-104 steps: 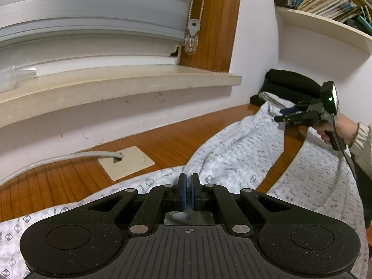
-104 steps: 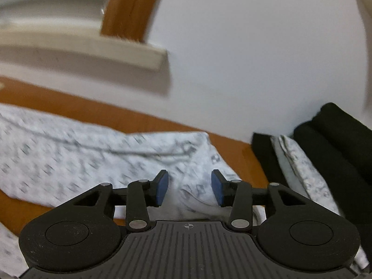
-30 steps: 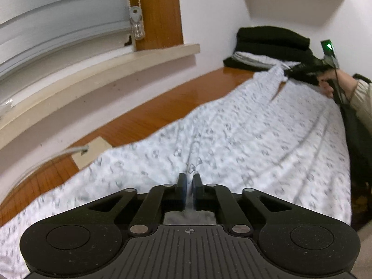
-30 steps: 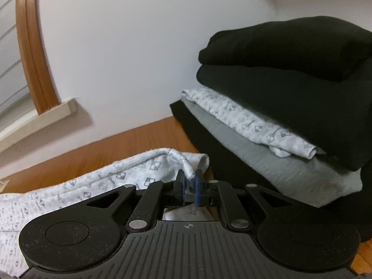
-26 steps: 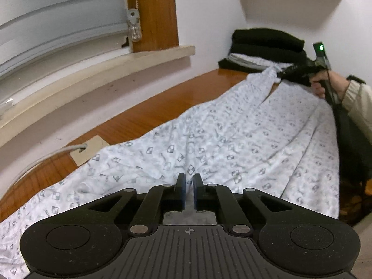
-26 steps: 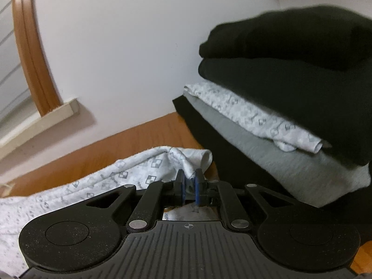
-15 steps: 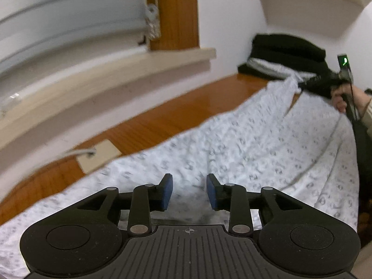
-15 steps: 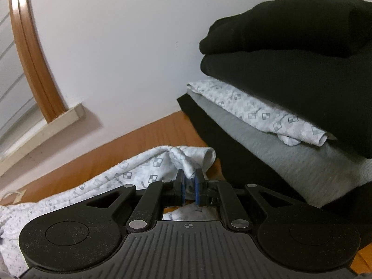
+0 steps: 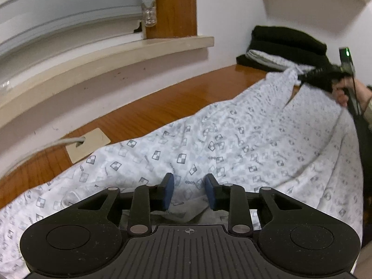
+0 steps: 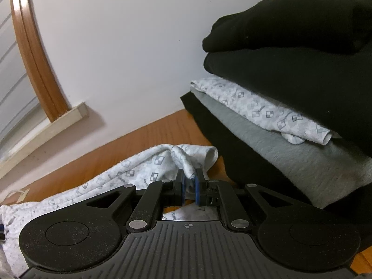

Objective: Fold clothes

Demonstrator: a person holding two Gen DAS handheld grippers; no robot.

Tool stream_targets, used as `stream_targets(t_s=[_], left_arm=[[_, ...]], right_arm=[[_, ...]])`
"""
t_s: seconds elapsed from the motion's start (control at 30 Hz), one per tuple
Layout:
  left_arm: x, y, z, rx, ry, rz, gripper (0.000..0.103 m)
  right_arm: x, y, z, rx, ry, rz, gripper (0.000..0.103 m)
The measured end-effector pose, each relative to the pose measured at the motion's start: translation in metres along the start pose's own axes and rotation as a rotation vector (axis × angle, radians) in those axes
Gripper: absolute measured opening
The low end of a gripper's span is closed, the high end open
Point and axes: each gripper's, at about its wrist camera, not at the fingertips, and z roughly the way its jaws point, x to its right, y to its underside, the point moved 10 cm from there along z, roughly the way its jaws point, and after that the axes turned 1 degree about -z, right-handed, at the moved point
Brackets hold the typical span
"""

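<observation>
A white garment [image 9: 209, 139] printed with grey squares lies spread along the wooden table [image 9: 162, 109]. My left gripper [image 9: 189, 191] hovers low over its near end. Its jaws stand apart and are closing, with a fold of cloth lying between the blue pads and neither pad pressing on it. At the far end my right gripper [image 10: 189, 183] is shut on a bunched corner of the garment [image 10: 144, 169], holding it a little above the table [image 10: 151, 137]. The left wrist view also has the right gripper [image 9: 300, 79], held by a person's hand [image 9: 348, 93].
A stack of folded clothes [image 10: 290, 93], black, grey and patterned, sits against the wall just beyond the right gripper; the left wrist view puts this stack [image 9: 286, 44] at the far end. A window sill [image 9: 116, 55] runs along the left. A cable plate [image 9: 87, 145] lies on the table.
My left gripper let go of the cloth: its jaws went from shut to apart, then narrowed a little. The right gripper kept its grip on the corner and stayed about where it was.
</observation>
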Motion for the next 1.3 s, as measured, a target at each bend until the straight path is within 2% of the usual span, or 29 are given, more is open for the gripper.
stream_targets(t_s=[0.17,0.23,0.3,0.37,0.47,0.6,0.77,0.87,1.1,1.3], left_arm=[[-0.003,-0.005,0.005,0.003,0.008,-0.031,0.028],[-0.002,-0.009,0.006,0.009,0.008,-0.031,0.021],[-0.003,-0.011,0.006,0.017,0.003,-0.038,0.004],[-0.004,-0.013,0.003,0.037,0.001,-0.052,0.002],[-0.011,-0.019,-0.009,0.088,-0.052,-0.065,0.001],[-0.021,-0.031,-0.032,0.163,-0.056,-0.111,0.001],[-0.031,-0.045,-0.047,0.208,-0.063,-0.123,0.001],[-0.034,-0.053,-0.052,0.227,-0.065,-0.114,0.001],[-0.054,-0.081,-0.066,0.301,-0.107,-0.123,0.001],[-0.082,-0.102,-0.065,0.341,-0.181,-0.14,0.001]], right_arm=[[0.0,0.0,0.001,-0.002,-0.007,-0.001,0.01],[-0.001,0.0,0.001,-0.002,-0.007,0.0,0.01],[0.0,0.0,0.001,-0.001,-0.007,0.001,0.01],[0.0,0.0,0.0,0.0,-0.007,0.002,0.01],[0.0,0.0,0.001,0.002,-0.007,0.001,0.01],[0.001,-0.002,-0.001,0.019,-0.003,0.001,0.009],[0.003,-0.004,-0.004,0.042,0.019,-0.005,0.009],[0.001,-0.013,-0.013,0.089,0.033,0.001,0.008],[-0.034,-0.068,-0.038,0.18,0.076,-0.127,0.008],[-0.068,-0.108,-0.014,0.18,0.109,-0.222,0.008]])
